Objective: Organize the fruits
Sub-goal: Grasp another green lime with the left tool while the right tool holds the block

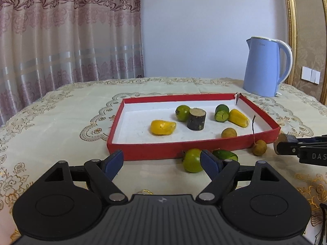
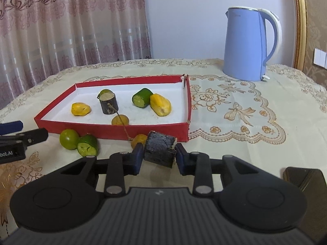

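Observation:
A red tray (image 1: 155, 149) (image 2: 114, 129) with a white floor holds two yellow fruits (image 1: 162, 127), a green round fruit (image 1: 182, 112), a dark cane stub (image 1: 196, 119), a green cucumber piece (image 1: 221, 113) and a brown longan (image 1: 229, 132). In front of it on the cloth lie a green round fruit (image 1: 192, 160) (image 2: 69, 138), a cucumber piece (image 2: 87, 146) and a stemmed longan (image 1: 259, 147) (image 2: 139, 139). My left gripper (image 1: 162, 164) is open, just left of that green fruit. My right gripper (image 2: 159, 157) is shut on a dark cane piece (image 2: 160, 150), by the tray's front right corner.
A blue kettle (image 1: 263, 67) (image 2: 247, 45) stands at the back right of the embroidered tablecloth (image 2: 235, 110). A curtain hangs behind on the left. A dark object (image 2: 304, 177) sits at the near right edge.

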The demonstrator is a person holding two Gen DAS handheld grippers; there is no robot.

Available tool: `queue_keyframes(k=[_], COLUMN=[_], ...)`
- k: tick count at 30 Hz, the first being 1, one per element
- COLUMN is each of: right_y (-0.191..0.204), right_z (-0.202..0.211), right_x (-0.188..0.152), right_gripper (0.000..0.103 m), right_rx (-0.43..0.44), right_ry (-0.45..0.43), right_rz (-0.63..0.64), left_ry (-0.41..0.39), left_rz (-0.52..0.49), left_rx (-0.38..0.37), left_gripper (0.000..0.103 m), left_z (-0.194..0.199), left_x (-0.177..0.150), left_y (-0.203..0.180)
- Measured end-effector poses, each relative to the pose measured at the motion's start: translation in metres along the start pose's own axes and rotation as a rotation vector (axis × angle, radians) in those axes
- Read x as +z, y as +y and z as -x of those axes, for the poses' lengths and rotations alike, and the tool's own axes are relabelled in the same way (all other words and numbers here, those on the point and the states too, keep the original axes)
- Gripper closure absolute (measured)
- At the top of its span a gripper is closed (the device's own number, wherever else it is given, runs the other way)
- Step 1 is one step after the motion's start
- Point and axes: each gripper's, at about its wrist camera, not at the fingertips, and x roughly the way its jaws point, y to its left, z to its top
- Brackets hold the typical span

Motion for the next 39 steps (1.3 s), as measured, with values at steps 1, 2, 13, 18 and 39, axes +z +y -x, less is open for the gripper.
queue_keyframes(k=[1, 2, 13, 18, 39], right_y=[-0.001, -0.002, -0.007, -0.008, -0.01], right_z=[0.0, 0.0, 0.006, 0.009, 0.015], right_x=[0.0, -0.001, -0.002, -0.002, -0.002], right_gripper=[0.071, 0.071, 0.071, 0.071, 0.071], right_rx=[0.003, 0.008, 0.017, 0.021, 0.036], right_ry=[0.0, 0.0, -0.018, -0.027, -0.041], right_rz=[-0.004, -0.01, -0.028, -0.032, -0.037], left_ry=[0.005, 0.009, -0.025, -0.026, 0.153], left_rz=[-0.001, -0.004, -0.187, -0.179, -0.024], left_rx=[0.006, 0.014, 0.072, 0.058, -0.073], left_gripper=[0.021, 0.021, 0.022, 0.031, 0.069], left_z=[-0.002, -0.003, -0.014, -0.021, -0.049], left_x=[0.0, -0.001, -0.009, -0.006, 0.001], left_y=[-0.002, -0.005, -0.052, -0.055, -0.037])
